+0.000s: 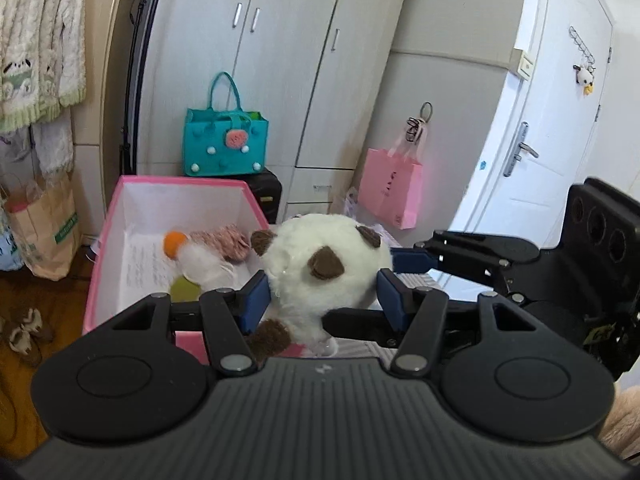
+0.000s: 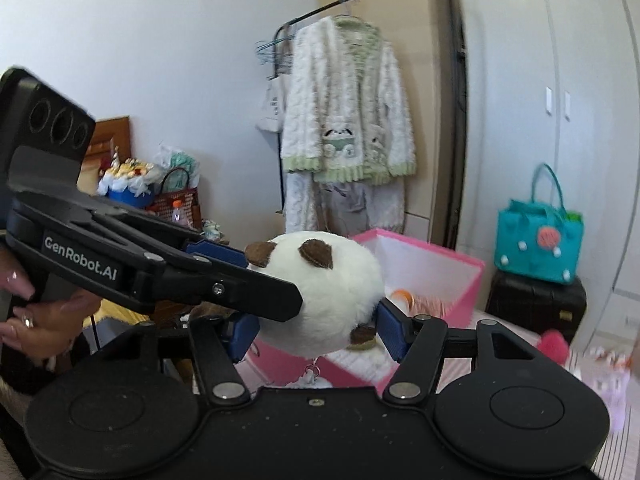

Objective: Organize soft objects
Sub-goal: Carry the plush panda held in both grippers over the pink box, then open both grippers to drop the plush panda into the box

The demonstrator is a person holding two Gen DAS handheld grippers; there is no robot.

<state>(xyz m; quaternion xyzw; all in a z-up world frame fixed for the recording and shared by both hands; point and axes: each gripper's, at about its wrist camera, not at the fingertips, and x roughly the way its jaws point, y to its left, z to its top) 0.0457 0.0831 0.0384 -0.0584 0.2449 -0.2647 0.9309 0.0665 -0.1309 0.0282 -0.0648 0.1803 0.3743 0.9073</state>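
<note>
Between the blue pads of both grippers, nearest the cameras, a round white plush toy [image 1: 320,268] with brown patches is held in the air, short of the near edge of the pink box [image 1: 120,208]. The left gripper [image 1: 320,292] is closed on the toy's sides, its pads sunk a little into the fur. The right gripper [image 2: 316,332] is set about the toy's lower part; one pad is seen touching the fur, while contact at the other is hidden behind the left gripper's finger, so a firm grip there cannot be told for certain. A small metal clasp is seen hanging under the toy. Beyond it, on the floor of the pink box, an orange and white soft toy [image 1: 188,256] and a pink knitted item [image 1: 224,242] are already laid, so part of the sorting is judged done. At the far right edge of the striped bedspread [image 2: 520,340] a bright pink fluffy item [image 2: 554,344] is left out, and the plush toy itself is yet to be placed in the box.
</note>
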